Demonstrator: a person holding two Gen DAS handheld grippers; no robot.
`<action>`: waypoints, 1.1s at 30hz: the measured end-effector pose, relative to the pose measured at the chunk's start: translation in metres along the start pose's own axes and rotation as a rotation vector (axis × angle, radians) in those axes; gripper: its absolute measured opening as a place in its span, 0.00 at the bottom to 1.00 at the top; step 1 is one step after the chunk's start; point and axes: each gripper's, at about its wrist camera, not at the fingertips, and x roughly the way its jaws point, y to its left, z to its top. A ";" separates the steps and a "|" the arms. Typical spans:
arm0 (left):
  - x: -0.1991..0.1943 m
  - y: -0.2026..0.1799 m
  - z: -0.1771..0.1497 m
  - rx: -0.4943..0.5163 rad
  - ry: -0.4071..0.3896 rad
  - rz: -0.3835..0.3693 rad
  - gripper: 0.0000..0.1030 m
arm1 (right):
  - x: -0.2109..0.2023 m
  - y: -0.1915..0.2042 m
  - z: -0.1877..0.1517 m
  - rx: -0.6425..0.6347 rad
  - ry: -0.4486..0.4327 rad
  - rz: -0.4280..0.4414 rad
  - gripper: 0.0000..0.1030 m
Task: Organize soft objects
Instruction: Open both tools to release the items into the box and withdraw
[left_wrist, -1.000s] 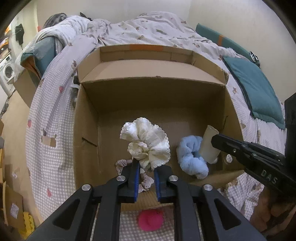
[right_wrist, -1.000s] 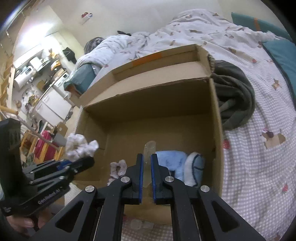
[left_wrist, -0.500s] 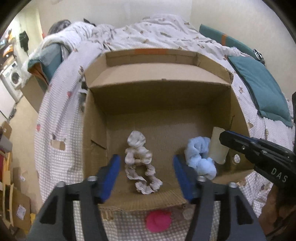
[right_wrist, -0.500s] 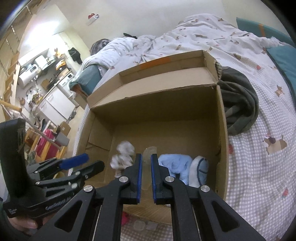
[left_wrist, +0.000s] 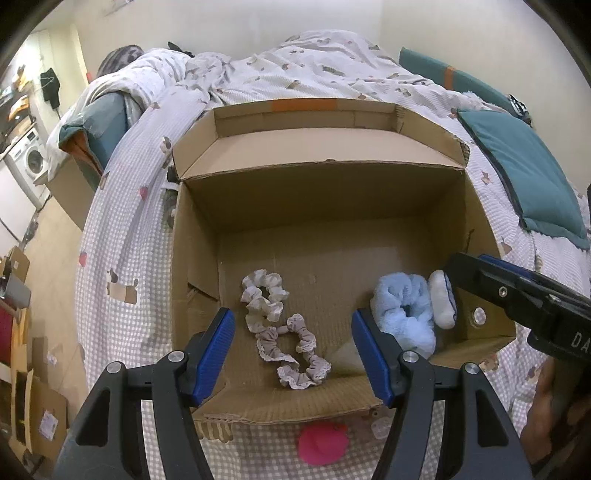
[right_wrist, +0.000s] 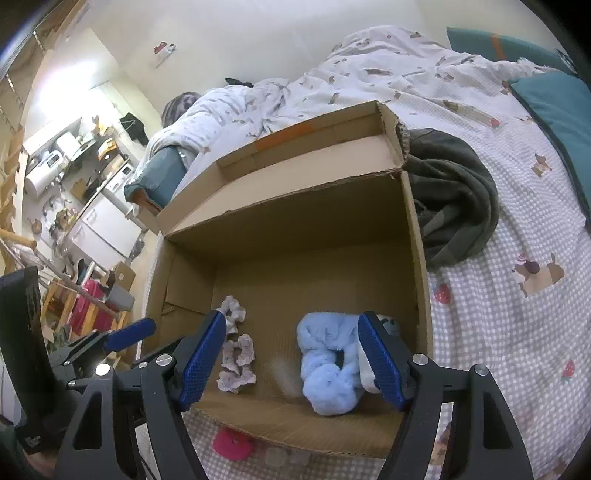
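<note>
Soft objects: 2 frilly scrunchies, cream (left_wrist: 263, 297) and beige (left_wrist: 295, 350), lie touching on the floor of the cardboard box (left_wrist: 317, 206), near-left. Blue fluffy scrunchie (left_wrist: 404, 314) and white rolled item (left_wrist: 441, 302) sit at near-right corner, touching.

Tool state: left gripper (left_wrist: 291, 354) wide open, nothing held; scrunchies lie on the box floor below the gap. Right gripper (right_wrist: 291, 363) jaws have just been opening, nothing between the pads; a blurred pale shape (right_wrist: 284, 373) shows below it, identity unclear.

Step in hand: release into box, both sides. Judged done.

Next move: withdraw both grippers over box rim w/o snagging. Pink item (left_wrist: 323, 443) on bedspread (left_wrist: 122, 258), just outside near wall, is likely next pick; req. an open-jaw approach from above.
</note>
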 end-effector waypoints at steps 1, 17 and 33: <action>0.000 0.000 0.000 -0.001 0.000 0.003 0.61 | 0.000 0.000 0.000 -0.003 0.000 -0.001 0.76; 0.001 0.010 0.001 -0.041 0.002 0.032 0.61 | 0.000 -0.001 0.000 -0.001 -0.001 -0.006 0.76; 0.004 0.011 0.000 -0.050 0.011 0.034 0.61 | 0.002 -0.003 0.000 0.001 -0.001 -0.005 0.76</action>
